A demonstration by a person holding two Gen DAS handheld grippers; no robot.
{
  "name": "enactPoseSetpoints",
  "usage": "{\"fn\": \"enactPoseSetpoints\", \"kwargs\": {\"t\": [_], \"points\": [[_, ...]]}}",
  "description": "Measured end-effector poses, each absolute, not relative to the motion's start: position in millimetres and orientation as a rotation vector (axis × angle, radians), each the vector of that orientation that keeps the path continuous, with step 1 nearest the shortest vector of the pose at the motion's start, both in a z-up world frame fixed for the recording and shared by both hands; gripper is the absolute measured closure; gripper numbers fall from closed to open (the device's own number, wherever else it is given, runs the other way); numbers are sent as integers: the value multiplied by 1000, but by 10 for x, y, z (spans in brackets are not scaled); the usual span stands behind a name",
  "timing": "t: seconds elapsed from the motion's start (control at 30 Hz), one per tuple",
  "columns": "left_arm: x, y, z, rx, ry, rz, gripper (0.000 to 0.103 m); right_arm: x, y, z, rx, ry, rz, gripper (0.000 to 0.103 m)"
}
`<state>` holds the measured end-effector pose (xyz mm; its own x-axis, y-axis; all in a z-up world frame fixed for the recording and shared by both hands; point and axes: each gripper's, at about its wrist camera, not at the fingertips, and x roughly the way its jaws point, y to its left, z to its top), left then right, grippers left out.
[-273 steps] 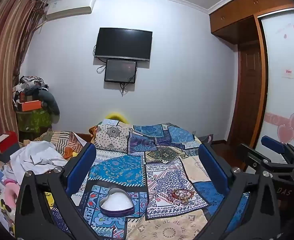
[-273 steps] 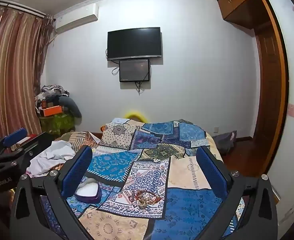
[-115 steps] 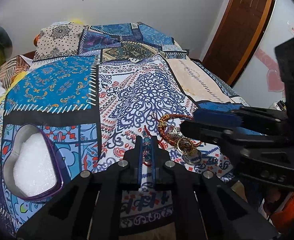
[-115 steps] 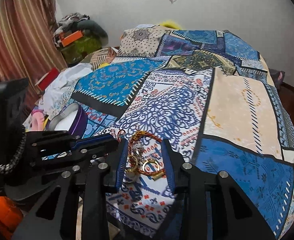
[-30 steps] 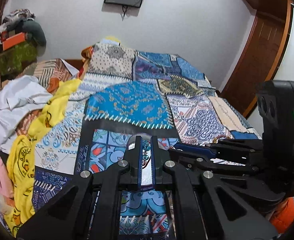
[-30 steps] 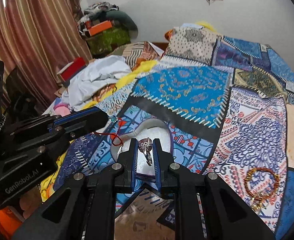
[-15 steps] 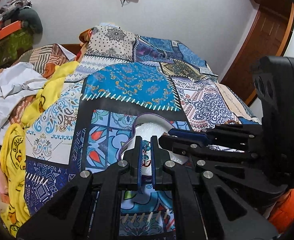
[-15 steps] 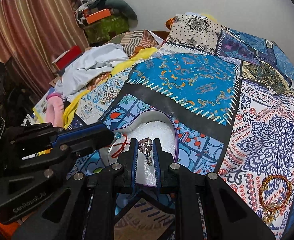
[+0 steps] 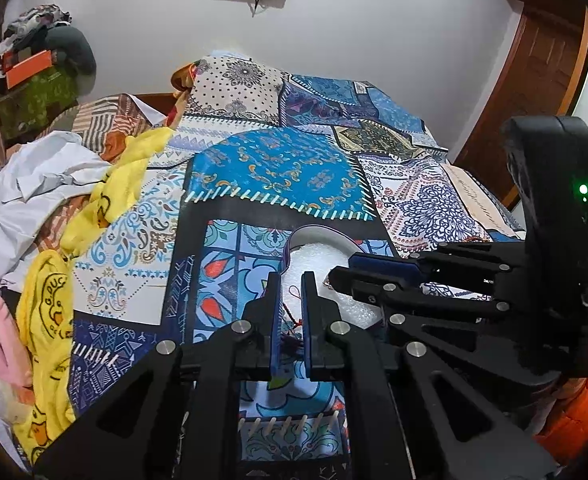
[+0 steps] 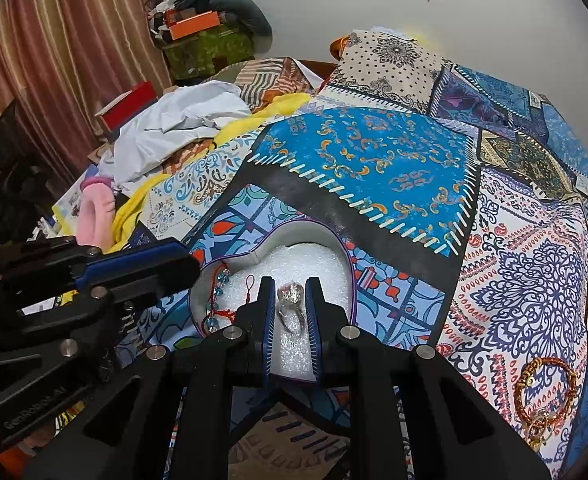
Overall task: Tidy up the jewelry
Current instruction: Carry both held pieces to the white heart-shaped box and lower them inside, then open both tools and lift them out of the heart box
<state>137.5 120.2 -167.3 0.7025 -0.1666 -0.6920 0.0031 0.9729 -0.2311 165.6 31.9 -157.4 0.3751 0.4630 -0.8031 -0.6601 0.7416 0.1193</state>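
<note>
My left gripper [image 9: 290,294] and right gripper [image 10: 290,296] are matte black frames with silver screws and blue-lined fingers [image 10: 269,320]; one housing shows a green light [image 9: 583,189], beside an orange sleeve [image 9: 573,420].

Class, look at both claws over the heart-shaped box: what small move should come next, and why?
Probably open the right claw to drop the silver ring: it is pinched just above the white padding of the heart-shaped box. The left claw, shut on the red cord bracelet, could release likewise.
</note>
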Motion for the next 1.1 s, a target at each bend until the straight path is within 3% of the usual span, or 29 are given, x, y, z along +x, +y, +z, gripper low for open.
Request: {"fn": "enactPoseSetpoints", "kwargs": {"t": [0.43,0.73,0.83,0.9,1.1], "points": [[1200,1153,-1379,-186,738,-52,87,1567,176,-1322,-225,891,696,86],[1116,958,-1199,-154,706,-37,73,1481,-114,-1052,-203,821,655,85],[1098,866,-1162,-147,701,-37,68,1456,-280,-973,-186,800,635,74],[1102,810,-1141,-143,701,-38,64,1433,-400,-924,-173,775,613,57],[1138,583,-1079,-123,703,-48,59,1423,-769,-809,-129,740,559,56]]}}
